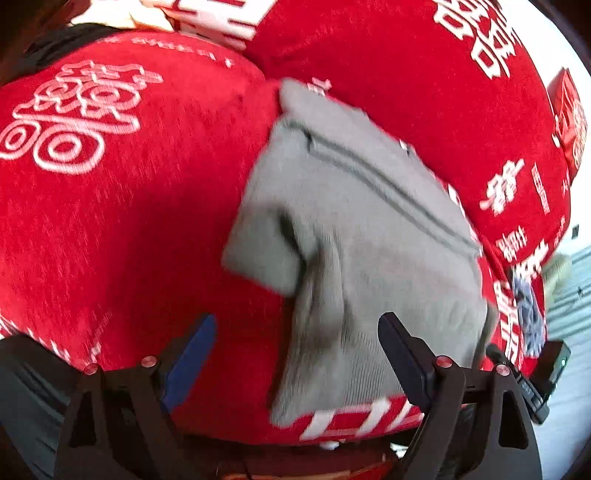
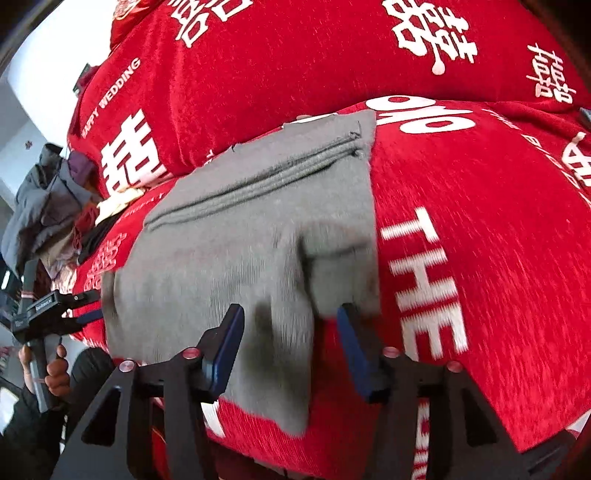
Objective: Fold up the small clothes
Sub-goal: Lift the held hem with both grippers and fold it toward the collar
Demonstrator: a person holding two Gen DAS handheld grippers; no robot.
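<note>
Folding step: the grey garment [image 2: 258,236] lies spread on the red bedspread [image 2: 480,221], its waistband or seam edge far from the cameras, one rumpled flap bunched near its middle; judged an early fold, not yet squared
Right gripper [image 2: 290,332]: released, jaws spread wide over the garment's near hem, one finger over cloth, the other at the garment's right edge; nothing pinched
Left gripper [image 1: 297,332]: released too, jaws apart at the garment's near-left side, empty; seen from the right wrist it hovers just left of the garment
How to do it well: pinch the near hem of the garment at both corners together, take only the top layer, lift low and carry evenly toward the far seam so the edges meet; flatten the bunched flap first, or the crease will be locked in
Risk: the soft, puffy bedspread may get caught in the jaws along with the garment
Writing near the garment: "THE" in white just right of it; "HAPPY WEDDING" [image 2: 110,99] up to its far left; large white double-happiness characters [image 2: 432,33] beyond it
Blur: both views smeared, smaller print unreadable
</note>
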